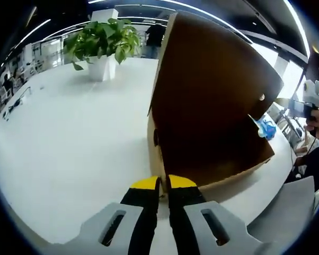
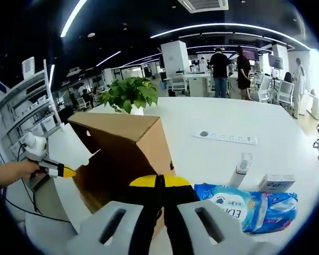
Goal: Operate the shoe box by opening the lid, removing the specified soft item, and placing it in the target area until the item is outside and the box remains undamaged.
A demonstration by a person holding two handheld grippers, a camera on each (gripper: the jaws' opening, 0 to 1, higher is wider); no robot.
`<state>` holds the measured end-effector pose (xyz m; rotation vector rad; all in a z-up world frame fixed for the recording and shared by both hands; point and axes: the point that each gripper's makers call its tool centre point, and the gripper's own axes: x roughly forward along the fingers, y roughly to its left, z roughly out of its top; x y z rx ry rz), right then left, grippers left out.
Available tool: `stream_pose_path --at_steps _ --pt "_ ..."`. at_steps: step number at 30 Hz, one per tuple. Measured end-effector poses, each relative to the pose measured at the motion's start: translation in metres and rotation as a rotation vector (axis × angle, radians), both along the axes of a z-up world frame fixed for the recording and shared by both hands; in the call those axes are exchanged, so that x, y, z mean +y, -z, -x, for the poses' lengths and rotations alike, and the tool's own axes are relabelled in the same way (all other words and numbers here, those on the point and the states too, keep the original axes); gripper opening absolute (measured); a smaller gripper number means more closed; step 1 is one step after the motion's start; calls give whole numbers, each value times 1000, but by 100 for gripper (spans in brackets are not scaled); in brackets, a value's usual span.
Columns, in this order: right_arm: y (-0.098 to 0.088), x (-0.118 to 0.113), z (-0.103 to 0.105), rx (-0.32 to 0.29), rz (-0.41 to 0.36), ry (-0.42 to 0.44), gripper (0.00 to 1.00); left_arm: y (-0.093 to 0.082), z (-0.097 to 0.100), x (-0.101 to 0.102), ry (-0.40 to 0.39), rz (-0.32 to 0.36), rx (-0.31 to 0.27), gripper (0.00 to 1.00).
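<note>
Both hand-held grippers, left (image 1: pixel 164 186) and right (image 2: pixel 159 183), are closed, gripping nothing visible (seemingly bracing the lid-raised shoe box (image 2: pixel 122 154) on the counter (image 1: pixel 69 138)).

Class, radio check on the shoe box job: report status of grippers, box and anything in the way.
Left gripper shut, at the shoe box edge. Right gripper shut, also at the box. Lid raised; soft item not visible inside. Blue packet and spray bottle lie beside the box.

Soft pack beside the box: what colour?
Blue and white soft pack, clearest in the right gripper view.
</note>
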<state>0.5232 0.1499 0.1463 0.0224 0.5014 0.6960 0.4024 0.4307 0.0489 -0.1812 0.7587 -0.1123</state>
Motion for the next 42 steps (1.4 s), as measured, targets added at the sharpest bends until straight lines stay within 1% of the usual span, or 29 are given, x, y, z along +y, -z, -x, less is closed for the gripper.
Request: stream_pose_path --at_steps 9,13,16,23,29,37,39,42 --pt "5 -1 10 -11 23 -12 0 -2 -1 0 38 -25 -8 3" --pt "9 -1 14 -1 20 -8 1 -7 -3 0 48 -42 -26 4" --pt "12 -1 19 -9 42 -23 1 -10 -6 0 52 -45 -34 5" --pt "18 -2 25 2 41 -25 1 -30 -15 5 54 -73 -84 5" --pt "25 -2 32 10 49 -29 1 -40 -20 6 64 -88 -111 5" --pt "34 -3 39 25 47 -34 2 -56 -25 -1 103 -113 -170 8" --pt "37 -4 40 31 48 -33 2 -61 -26 -3 115 -118 -198 8" --pt "40 -4 44 40 42 -32 1 -62 -27 -5 133 -126 -216 8"
